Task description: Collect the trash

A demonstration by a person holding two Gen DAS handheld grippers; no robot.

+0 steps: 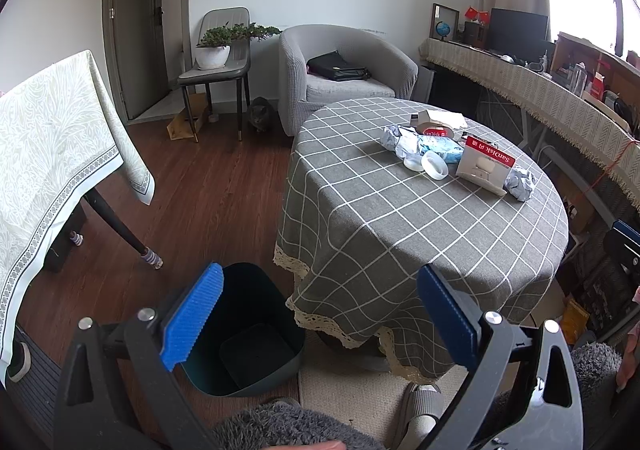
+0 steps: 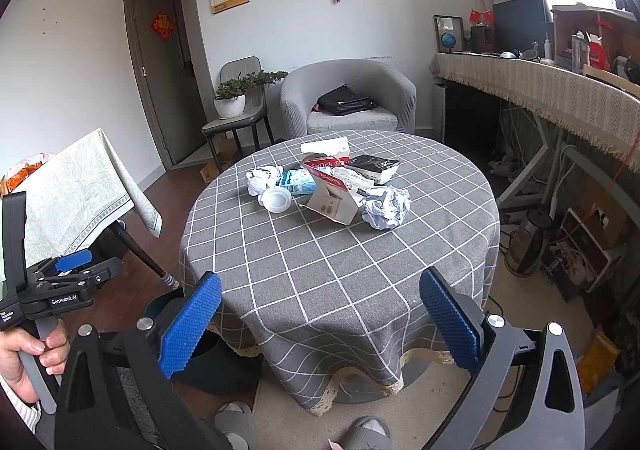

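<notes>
A round table (image 2: pixel 340 270) with a grey checked cloth holds a pile of trash: crumpled paper balls (image 2: pixel 386 206) (image 2: pixel 262 178), a red and white SanDisk card box (image 2: pixel 332 201), a white plastic lid (image 2: pixel 276 199), a blue tissue pack (image 2: pixel 298 181) and a black booklet (image 2: pixel 372 165). The same pile shows in the left wrist view, with the SanDisk box (image 1: pixel 484 165) and a paper ball (image 1: pixel 520 182). A dark green bin (image 1: pixel 248 334) stands on the floor left of the table, empty. My left gripper (image 1: pixel 320 318) is open above the bin and the table edge. My right gripper (image 2: pixel 320 324) is open at the table's near edge.
A second table with a pale patterned cloth (image 1: pixel 52 153) stands to the left. A grey armchair (image 2: pixel 346 97) with a black bag and a chair with a potted plant (image 2: pixel 232 99) are behind. A long cluttered desk (image 2: pixel 560 89) runs along the right. A cat (image 1: pixel 260 115) sits by the armchair.
</notes>
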